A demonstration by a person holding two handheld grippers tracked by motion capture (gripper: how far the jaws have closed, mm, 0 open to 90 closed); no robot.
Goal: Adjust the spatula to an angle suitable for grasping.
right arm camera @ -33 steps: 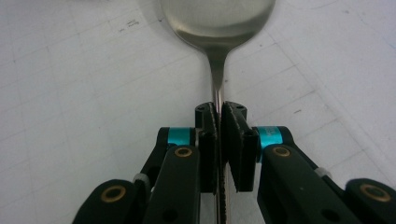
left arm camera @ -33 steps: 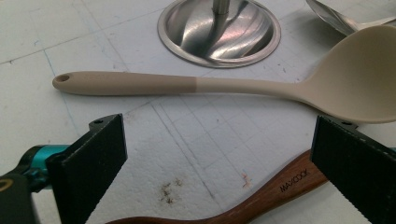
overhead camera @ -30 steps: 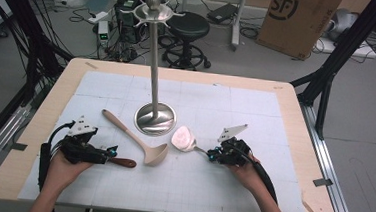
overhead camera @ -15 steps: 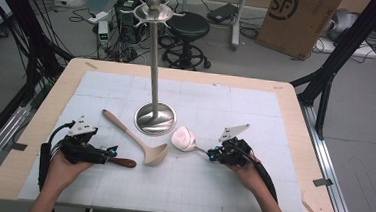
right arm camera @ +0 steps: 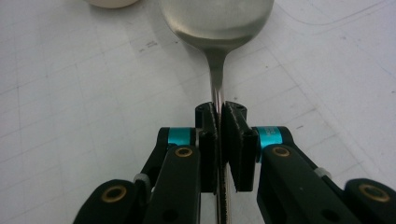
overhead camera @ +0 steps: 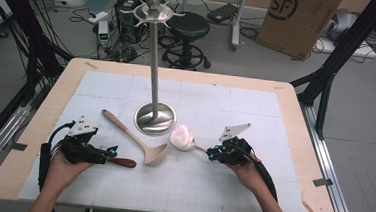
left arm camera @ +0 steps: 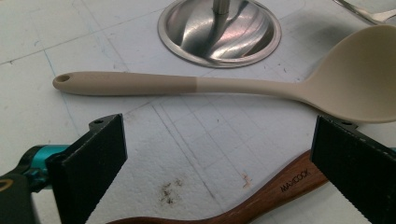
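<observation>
Covering wooden table (overhead camera: 296, 101): white gridded mat (overhead camera: 256, 111).

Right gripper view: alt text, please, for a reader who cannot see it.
The right gripper has its two black jaws shut on the thin handle of a metal spoon, whose bowl lies ahead on the white gridded mat.

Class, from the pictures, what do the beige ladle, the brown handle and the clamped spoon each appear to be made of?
Beige ladle: likely silicone or plastic, matte, two-tone, no glare.
Brown handle: looks like varnished wood, reddish grain, printed brand.
Spoon: metal, probably stainless steel, with a mirror-like sheen.
</observation>
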